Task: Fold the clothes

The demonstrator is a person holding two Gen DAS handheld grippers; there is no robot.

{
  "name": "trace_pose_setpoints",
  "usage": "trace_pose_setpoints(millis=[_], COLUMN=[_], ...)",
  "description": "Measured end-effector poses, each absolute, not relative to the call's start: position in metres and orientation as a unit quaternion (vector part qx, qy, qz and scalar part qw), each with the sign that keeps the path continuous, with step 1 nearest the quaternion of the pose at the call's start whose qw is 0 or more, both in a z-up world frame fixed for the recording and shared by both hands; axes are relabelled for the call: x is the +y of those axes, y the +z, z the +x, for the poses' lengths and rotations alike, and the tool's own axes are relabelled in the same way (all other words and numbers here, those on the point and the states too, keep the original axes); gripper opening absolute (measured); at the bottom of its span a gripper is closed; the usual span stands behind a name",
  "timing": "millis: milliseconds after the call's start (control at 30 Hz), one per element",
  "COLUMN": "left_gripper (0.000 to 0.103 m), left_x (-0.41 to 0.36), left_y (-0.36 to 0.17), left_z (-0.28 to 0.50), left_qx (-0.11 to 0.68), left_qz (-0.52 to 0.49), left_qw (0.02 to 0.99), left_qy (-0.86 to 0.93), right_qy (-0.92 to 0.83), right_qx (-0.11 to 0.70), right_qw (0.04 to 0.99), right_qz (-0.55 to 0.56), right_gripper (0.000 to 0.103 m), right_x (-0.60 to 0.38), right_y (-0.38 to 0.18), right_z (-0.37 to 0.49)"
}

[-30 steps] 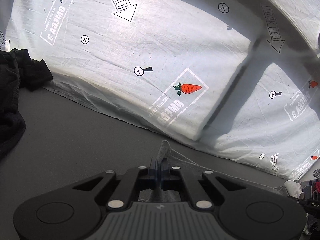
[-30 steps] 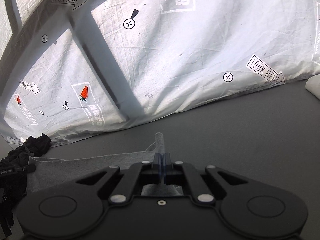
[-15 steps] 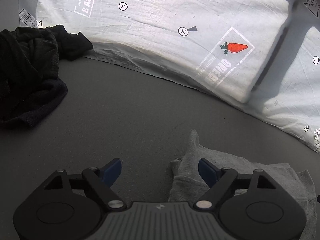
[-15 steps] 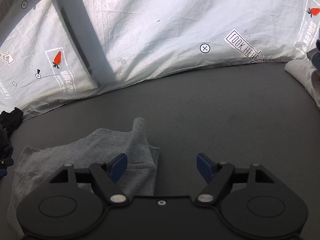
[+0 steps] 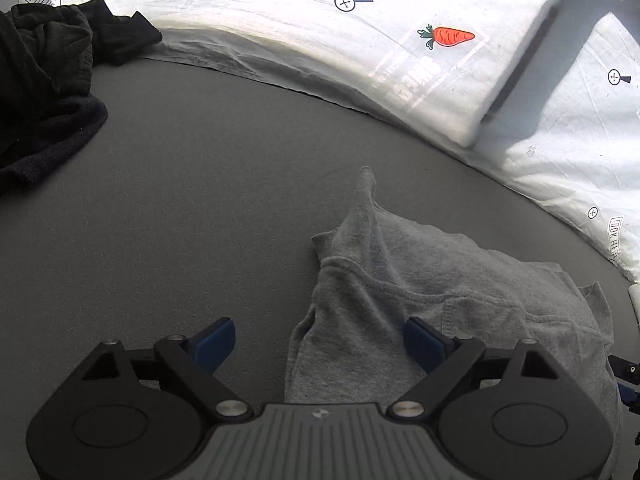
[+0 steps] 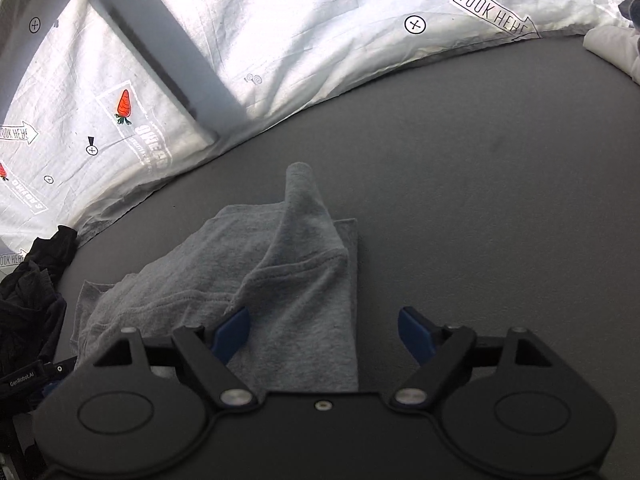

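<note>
A grey garment (image 5: 420, 288) lies folded over on the dark grey table, with a pinched corner sticking up at each far end. It also shows in the right wrist view (image 6: 280, 276). My left gripper (image 5: 320, 340) is open and empty, just above the garment's left edge. My right gripper (image 6: 324, 330) is open and empty, over the garment's right edge. A tip of the other gripper shows at the edge of each view.
A heap of black clothes (image 5: 44, 88) lies at the far left of the table and shows in the right wrist view (image 6: 32, 296). White clothes (image 6: 612, 48) sit at the far right. A printed white sheet (image 5: 360, 40) hangs behind the table's far edge.
A second ago both grippers were shut on corners of the grey garment, held up. Both have opened and let it drop onto the table, then drawn back toward me.
</note>
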State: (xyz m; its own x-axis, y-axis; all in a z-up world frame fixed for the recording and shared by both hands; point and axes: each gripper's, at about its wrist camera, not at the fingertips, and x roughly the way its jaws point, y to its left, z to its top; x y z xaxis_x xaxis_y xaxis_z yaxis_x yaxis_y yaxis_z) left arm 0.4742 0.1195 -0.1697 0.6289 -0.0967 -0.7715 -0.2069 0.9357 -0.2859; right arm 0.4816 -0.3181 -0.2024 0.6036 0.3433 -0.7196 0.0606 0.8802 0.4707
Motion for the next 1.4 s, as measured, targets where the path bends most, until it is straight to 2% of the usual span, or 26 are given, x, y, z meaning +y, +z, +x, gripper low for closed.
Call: trace_pose_setpoints(millis=[167, 267, 367, 400, 467, 567, 667, 800, 833, 867, 900, 933, 967, 1000, 1033, 1133, 1400], left_gripper=[0.092, 0.092, 0.092, 0.095, 0.097, 0.101, 0.102, 0.101, 0.101, 0.098, 0.085, 0.073, 0.056, 0.047, 0.042, 0.036, 0.035], left_x=[0.141, 0.151, 0.137, 0.131, 0.125, 0.118, 0.104, 0.087, 0.082, 0.078, 0.076, 0.075, 0.077, 0.077, 0.075, 0.062, 0.029], left_y=[-0.163, -0.171, -0.181, -0.184, -0.186, -0.189, -0.190, -0.193, -0.193, -0.193, -0.192, -0.191, -0.190, -0.187, -0.181, -0.153, -0.087], left_z=[0.464, 0.460, 0.467, 0.468, 0.469, 0.472, 0.475, 0.477, 0.477, 0.475, 0.474, 0.471, 0.468, 0.464, 0.459, 0.441, 0.385], left_qx=[0.387, 0.390, 0.421, 0.425, 0.412, 0.402, 0.407, 0.423, 0.421, 0.420, 0.419, 0.418, 0.416, 0.413, 0.408, 0.387, 0.331], left_qz=[-0.231, -0.295, -0.258, -0.241, -0.238, -0.242, -0.220, -0.262, -0.264, -0.265, -0.270, -0.283, -0.307, -0.323, -0.322, -0.297, -0.273], left_qw=[0.892, 0.872, 0.869, 0.872, 0.879, 0.883, 0.885, 0.859, 0.859, 0.860, 0.860, 0.857, 0.850, 0.846, 0.848, 0.864, 0.887], left_qy=[0.017, -0.021, -0.032, -0.034, -0.036, -0.028, -0.056, -0.123, -0.120, -0.116, -0.111, -0.106, -0.102, -0.100, -0.104, -0.121, -0.169], right_qy=[0.090, 0.109, 0.127, 0.135, 0.150, 0.149, 0.160, 0.173, 0.178, 0.183, 0.186, 0.192, 0.200, 0.207, 0.216, 0.245, 0.252], right_qx=[0.423, 0.414, 0.434, 0.436, 0.434, 0.432, 0.430, 0.432, 0.434, 0.435, 0.437, 0.436, 0.433, 0.430, 0.424, 0.402, 0.341], right_qw=[0.834, 0.825, 0.828, 0.833, 0.841, 0.846, 0.844, 0.832, 0.824, 0.816, 0.808, 0.800, 0.791, 0.782, 0.779, 0.781, 0.794], right_qz=[0.342, 0.368, 0.332, 0.313, 0.287, 0.275, 0.278, 0.303, 0.318, 0.334, 0.349, 0.366, 0.383, 0.401, 0.408, 0.411, 0.436], right_gripper=[0.082, 0.084, 0.089, 0.091, 0.093, 0.101, 0.101, 0.100, 0.098, 0.089, 0.082, 0.069, 0.057, 0.051, 0.041, 0.032, 0.029], right_x=[-0.341, -0.346, -0.332, -0.325, -0.312, -0.295, -0.281, -0.269, -0.268, -0.267, -0.268, -0.268, -0.268, -0.268, -0.266, -0.260, -0.288], right_y=[-0.216, -0.220, -0.220, -0.219, -0.216, -0.216, -0.217, -0.219, -0.220, -0.220, -0.221, -0.221, -0.219, -0.218, -0.214, -0.192, -0.133], right_z=[0.481, 0.481, 0.488, 0.490, 0.494, 0.499, 0.503, 0.504, 0.504, 0.505, 0.503, 0.500, 0.497, 0.493, 0.488, 0.469, 0.403])
